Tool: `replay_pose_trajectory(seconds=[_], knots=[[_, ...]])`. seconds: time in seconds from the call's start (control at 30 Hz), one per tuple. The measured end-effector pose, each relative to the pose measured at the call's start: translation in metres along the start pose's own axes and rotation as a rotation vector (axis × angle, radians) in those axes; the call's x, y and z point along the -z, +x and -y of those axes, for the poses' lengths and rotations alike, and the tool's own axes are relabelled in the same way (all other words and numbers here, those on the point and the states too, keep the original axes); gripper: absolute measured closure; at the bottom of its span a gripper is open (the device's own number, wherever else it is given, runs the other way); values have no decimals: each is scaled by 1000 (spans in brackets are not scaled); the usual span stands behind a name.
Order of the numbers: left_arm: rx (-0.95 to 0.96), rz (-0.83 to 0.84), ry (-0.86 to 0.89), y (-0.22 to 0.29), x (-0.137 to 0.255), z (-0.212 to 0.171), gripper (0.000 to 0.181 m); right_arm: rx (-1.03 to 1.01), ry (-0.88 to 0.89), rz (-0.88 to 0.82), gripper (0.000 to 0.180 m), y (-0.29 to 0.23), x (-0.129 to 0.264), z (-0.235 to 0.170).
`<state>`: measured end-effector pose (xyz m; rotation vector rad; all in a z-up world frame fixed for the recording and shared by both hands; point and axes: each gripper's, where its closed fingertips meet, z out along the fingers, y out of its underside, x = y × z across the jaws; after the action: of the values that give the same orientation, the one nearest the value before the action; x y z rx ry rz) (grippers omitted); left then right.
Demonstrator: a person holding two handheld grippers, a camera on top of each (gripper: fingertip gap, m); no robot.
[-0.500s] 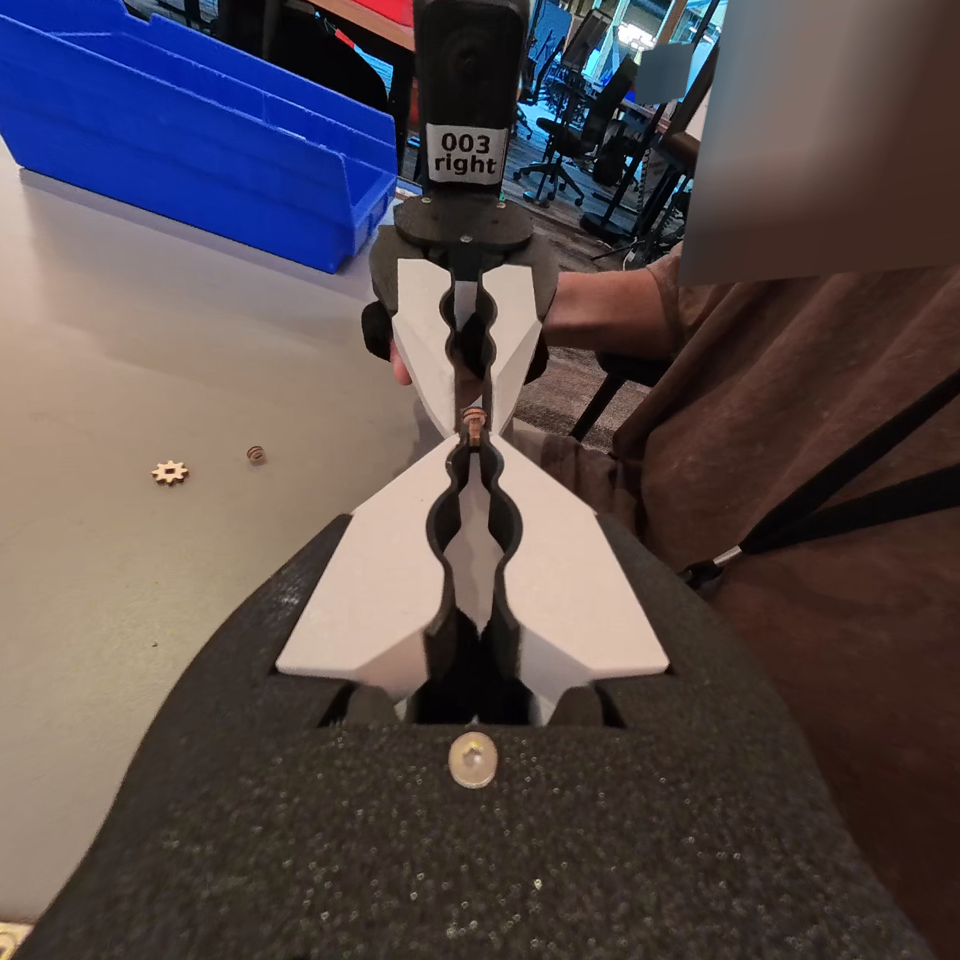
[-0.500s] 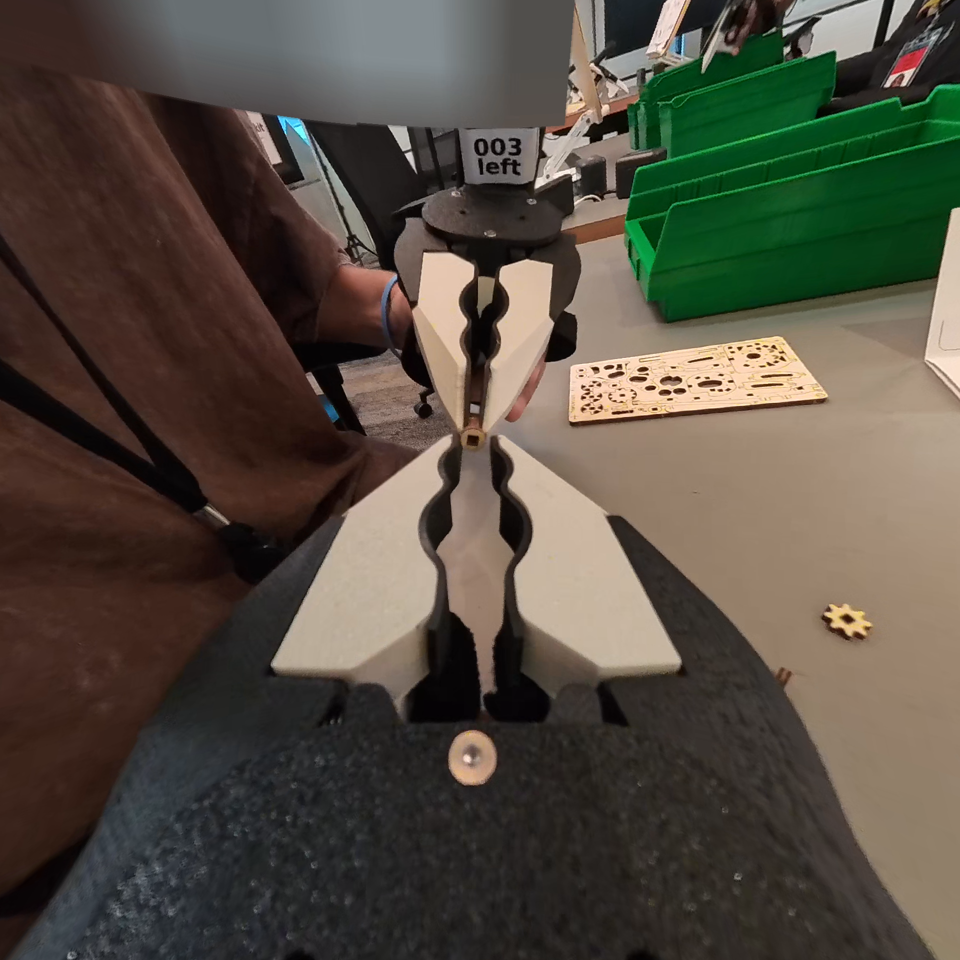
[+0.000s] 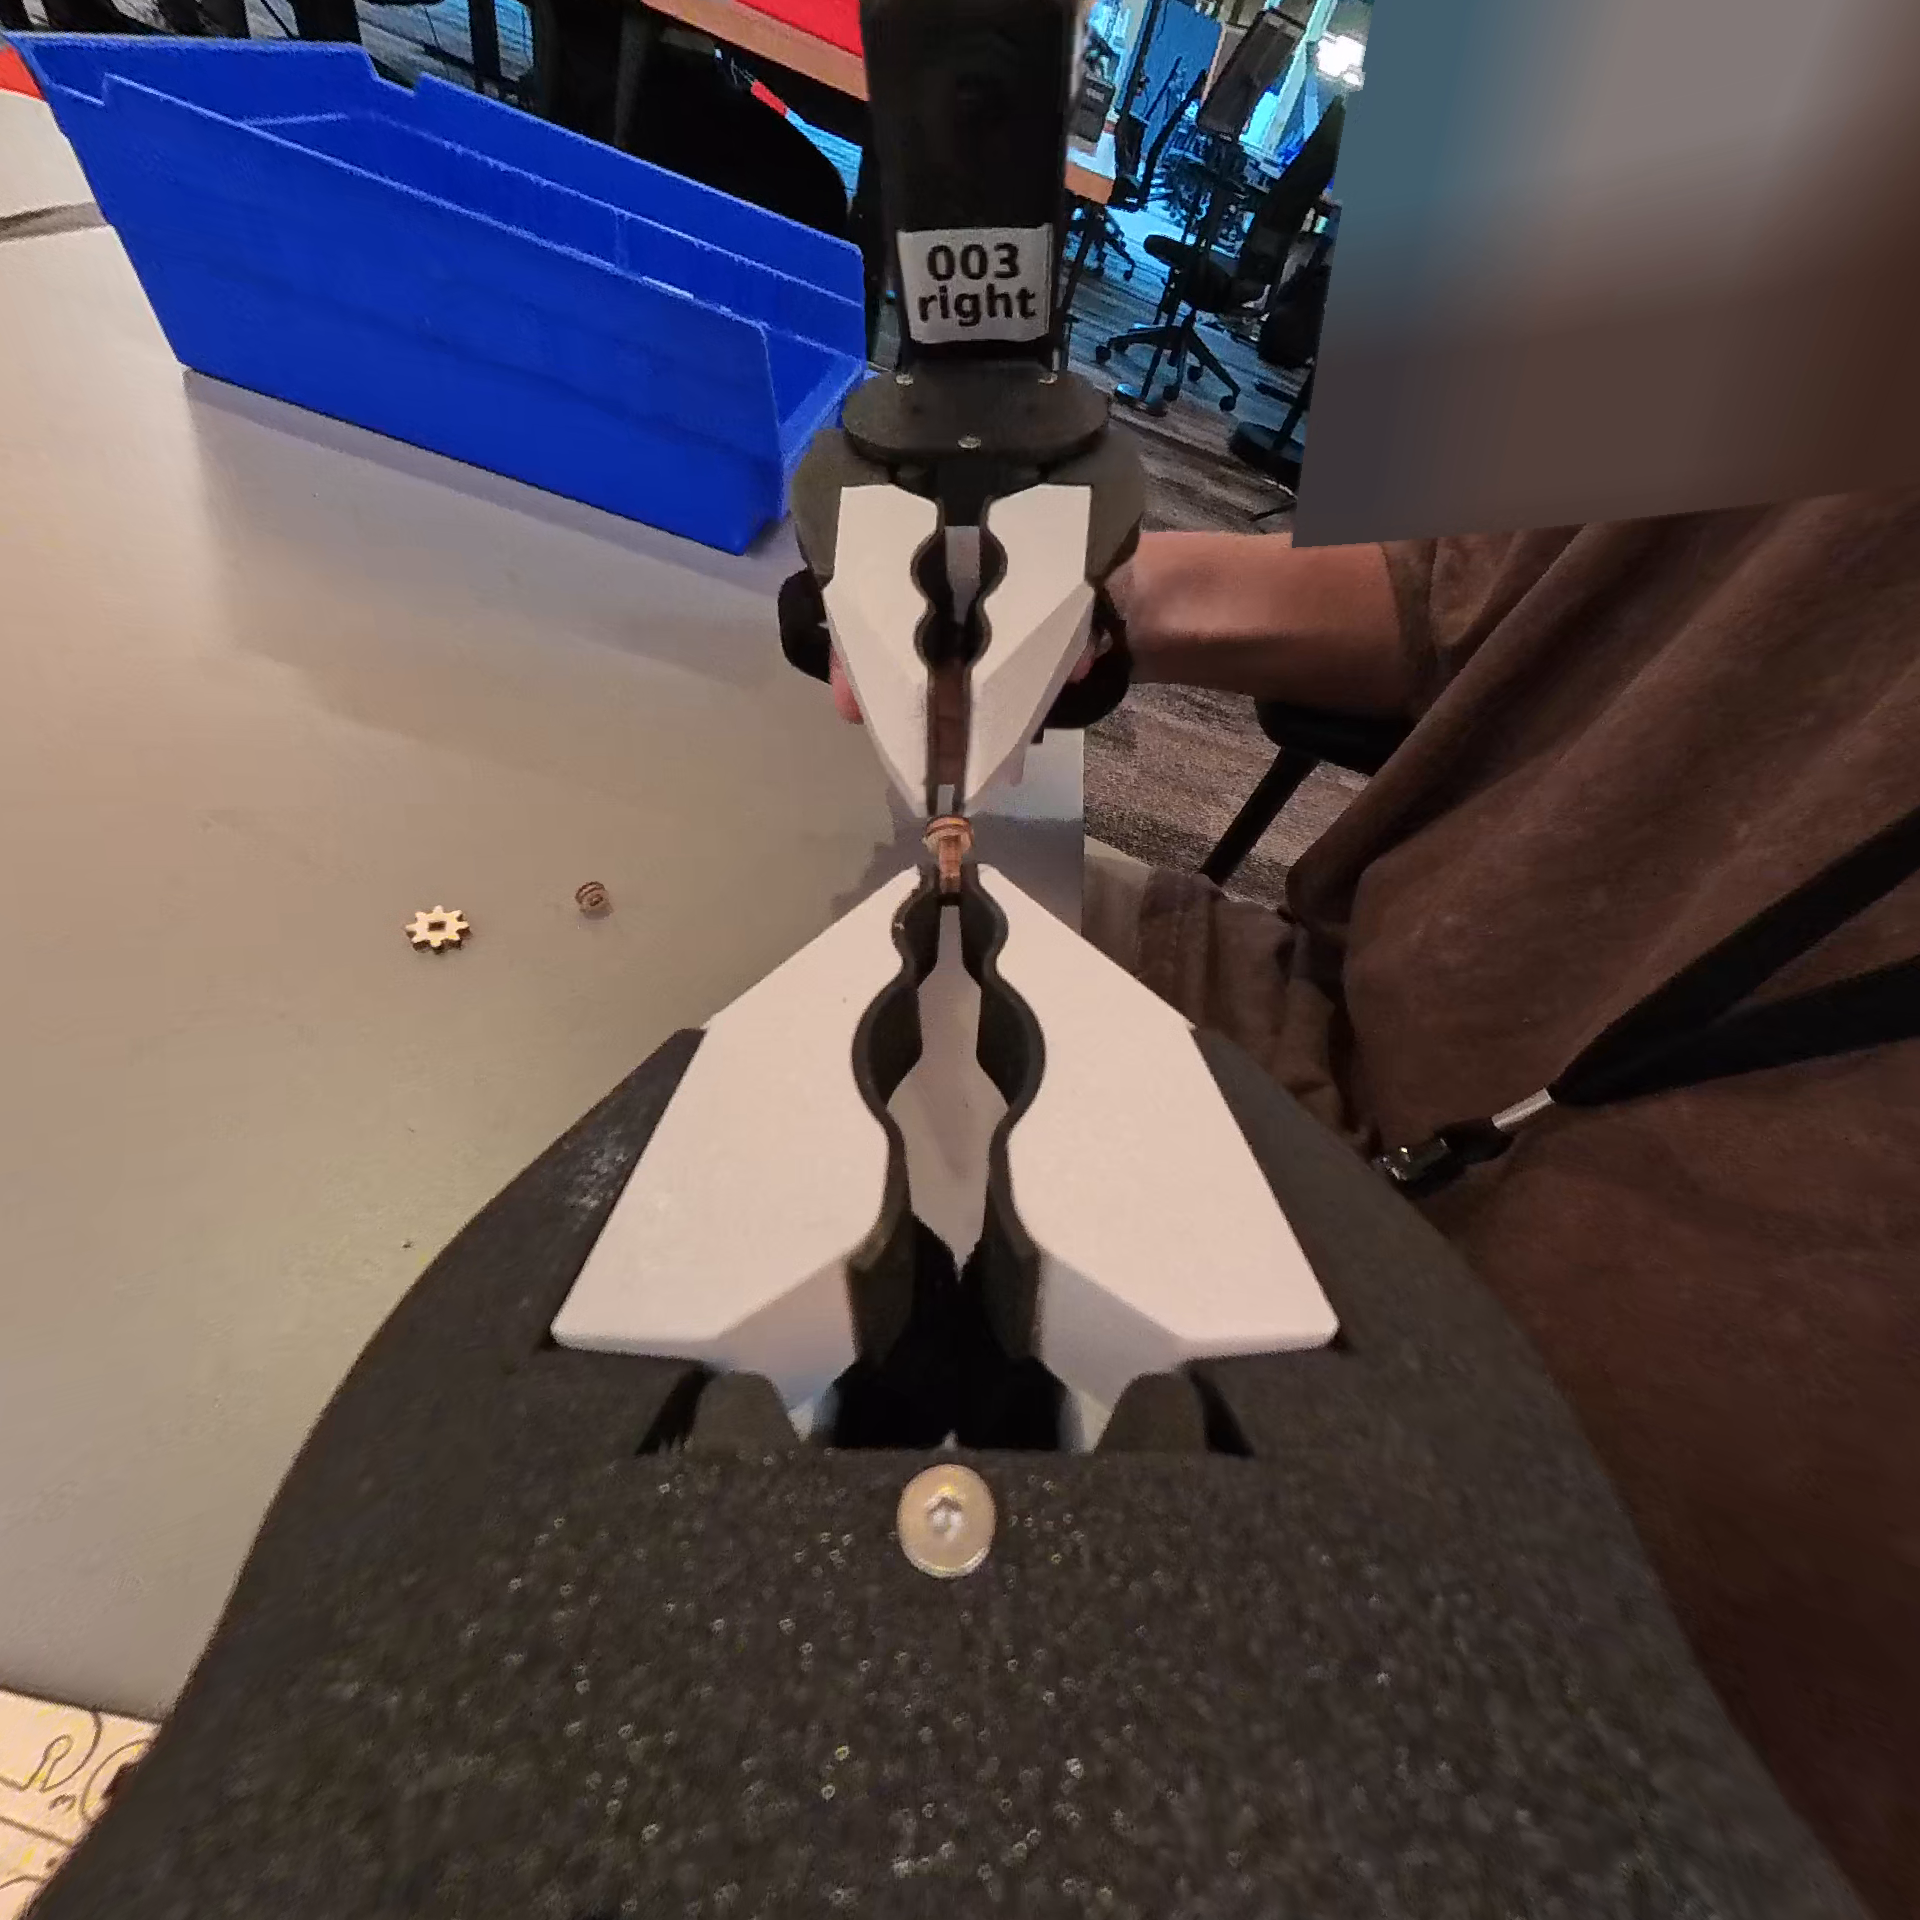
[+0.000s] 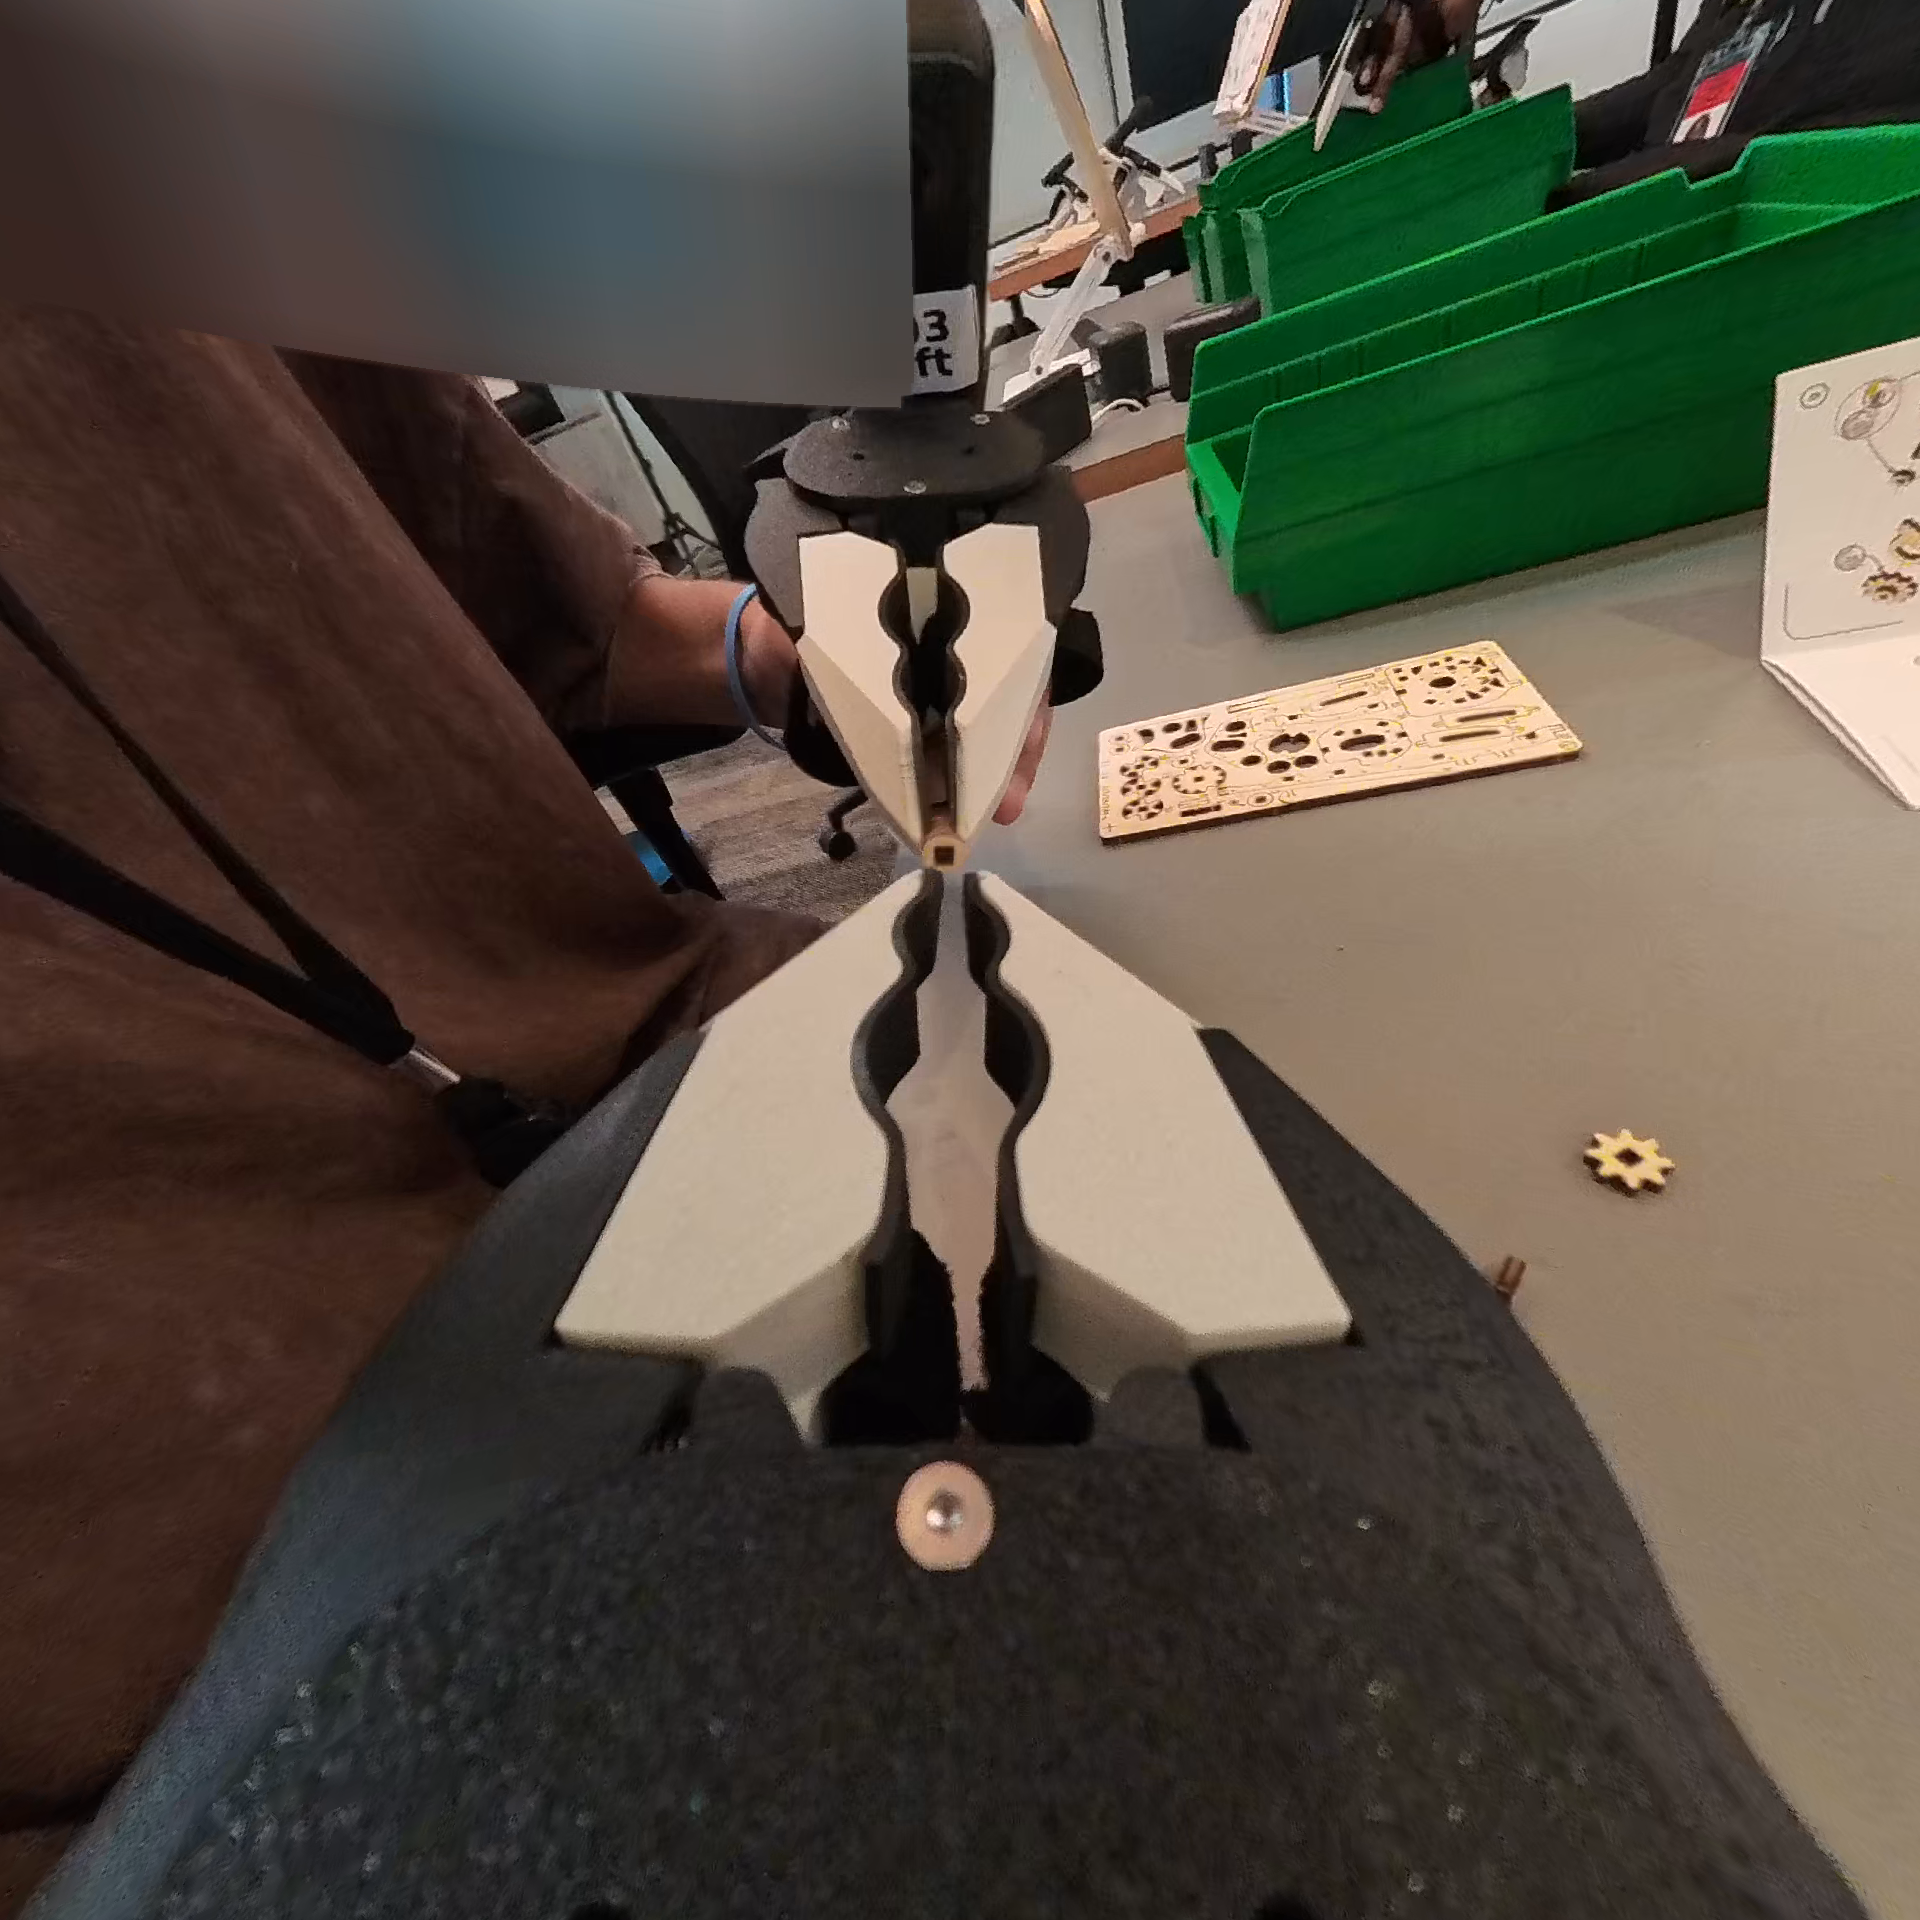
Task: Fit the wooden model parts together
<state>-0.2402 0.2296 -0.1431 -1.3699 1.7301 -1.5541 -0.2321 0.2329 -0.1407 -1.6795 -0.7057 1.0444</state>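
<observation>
Grey table (image 3: pixel 260 675) stretches bare beyond its near edge. My left gripper (image 3: pixel 943 896) pinches a small wooden axle with collar (image 3: pixel 948 844); my right gripper (image 4: pixel 943 883), tip to tip, clamps a dark wooden strip (image 3: pixel 945 727).

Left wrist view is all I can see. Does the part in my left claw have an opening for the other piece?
Observer: Yes. In the right wrist view, the wooden part pinched in the left claw ends in a square hole that faces the right claw.
Operator: Where's the sheet the parts came from?
Observer: The wooden cut-out sheet lies flat on the table, off to the right of both claws.
Operator: Anything behind it?
Observer: Green bins stand on the table just beyond the sheet.
</observation>
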Motion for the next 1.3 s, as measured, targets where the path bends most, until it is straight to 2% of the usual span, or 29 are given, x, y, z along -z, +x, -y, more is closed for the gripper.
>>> replay_pose_trajectory(seconds=[1.1,1.17,1.23,1.3], knots=[[-56,-3,-44,7,-4,-11,179,-137,33,85,180,-10,-8,-9],[-78,7,-83,6,-7,-18,179,-128,45,82,180,-11,-11,-7],[-96,-50,-116,21,-21,-24,179,-115,37,89,179,-17,-25,-2],[-185,8,-157,20,-28,-29,179,-36,-36,19,180,-8,-18,-3]])
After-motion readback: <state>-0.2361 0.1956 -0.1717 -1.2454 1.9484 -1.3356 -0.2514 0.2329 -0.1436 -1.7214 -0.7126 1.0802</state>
